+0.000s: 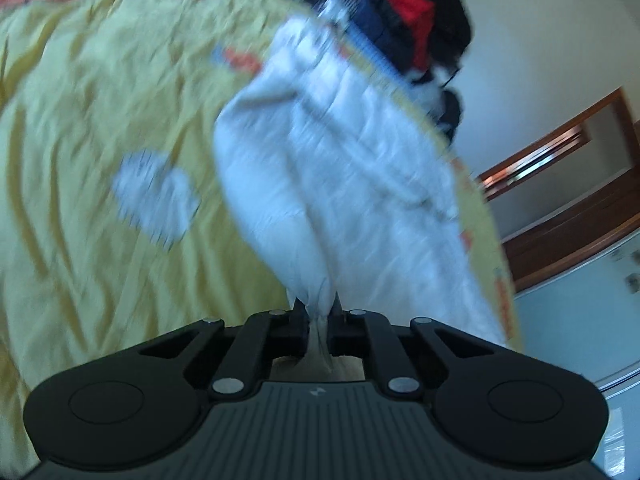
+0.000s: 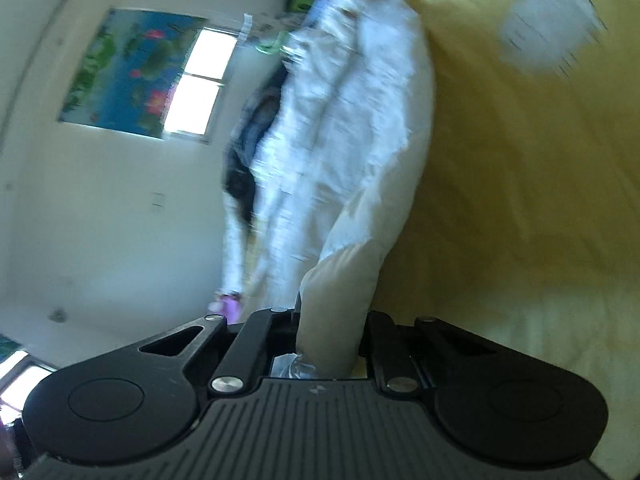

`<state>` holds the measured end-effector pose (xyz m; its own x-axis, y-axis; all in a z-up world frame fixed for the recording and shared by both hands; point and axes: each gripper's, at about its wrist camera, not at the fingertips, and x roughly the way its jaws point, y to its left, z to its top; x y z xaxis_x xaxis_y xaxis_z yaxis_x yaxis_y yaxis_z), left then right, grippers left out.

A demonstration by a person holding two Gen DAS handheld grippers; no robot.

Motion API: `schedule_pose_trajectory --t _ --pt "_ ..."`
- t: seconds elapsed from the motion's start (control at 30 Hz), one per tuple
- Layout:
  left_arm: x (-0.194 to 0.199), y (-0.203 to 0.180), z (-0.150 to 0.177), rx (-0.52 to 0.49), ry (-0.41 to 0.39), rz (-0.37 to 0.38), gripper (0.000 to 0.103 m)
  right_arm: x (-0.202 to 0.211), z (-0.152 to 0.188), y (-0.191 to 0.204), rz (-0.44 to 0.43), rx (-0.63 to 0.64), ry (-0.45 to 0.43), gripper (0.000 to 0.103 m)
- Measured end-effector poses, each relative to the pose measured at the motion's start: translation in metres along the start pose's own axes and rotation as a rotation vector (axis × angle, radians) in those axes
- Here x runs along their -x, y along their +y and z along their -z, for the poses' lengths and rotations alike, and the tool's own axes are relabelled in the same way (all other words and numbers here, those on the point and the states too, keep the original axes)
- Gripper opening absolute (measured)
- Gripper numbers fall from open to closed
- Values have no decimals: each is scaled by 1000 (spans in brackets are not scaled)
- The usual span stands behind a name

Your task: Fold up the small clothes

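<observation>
A white garment (image 1: 328,168) hangs stretched above a yellow bedsheet (image 1: 100,120). My left gripper (image 1: 318,312) is shut on one bunched edge of it, the cloth pinched between the fingers. In the right wrist view my right gripper (image 2: 332,320) is shut on another part of the same white garment (image 2: 352,128), which runs up and away from the fingers. Both views are blurred by motion.
A pile of dark, red and blue clothes (image 1: 404,28) lies at the far edge of the bed. A white patch (image 1: 156,196) is printed on the sheet; it also shows in the right wrist view (image 2: 548,28). A wall with a window (image 2: 200,84) and a flower picture (image 2: 124,72) is on the left.
</observation>
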<state>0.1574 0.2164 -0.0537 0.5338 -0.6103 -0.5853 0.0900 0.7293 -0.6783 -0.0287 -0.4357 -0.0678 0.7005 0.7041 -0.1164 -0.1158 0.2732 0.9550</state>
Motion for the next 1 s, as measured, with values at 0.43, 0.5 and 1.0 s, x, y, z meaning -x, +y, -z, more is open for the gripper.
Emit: schedule_pose_trajectory --t 0.43,0.5,1.0 --pt "-59 -73 -184 -74 -251 102 7 -93 -204 87 -196 179 -150 14" --pt "-92 -80 -222 -65 -261 72 7 -127 -246 88 -162 168 -168 15" --pt "-277 -9 -288 159 -208 -273 10 -259 -351 -49 71 -184 -213 38"
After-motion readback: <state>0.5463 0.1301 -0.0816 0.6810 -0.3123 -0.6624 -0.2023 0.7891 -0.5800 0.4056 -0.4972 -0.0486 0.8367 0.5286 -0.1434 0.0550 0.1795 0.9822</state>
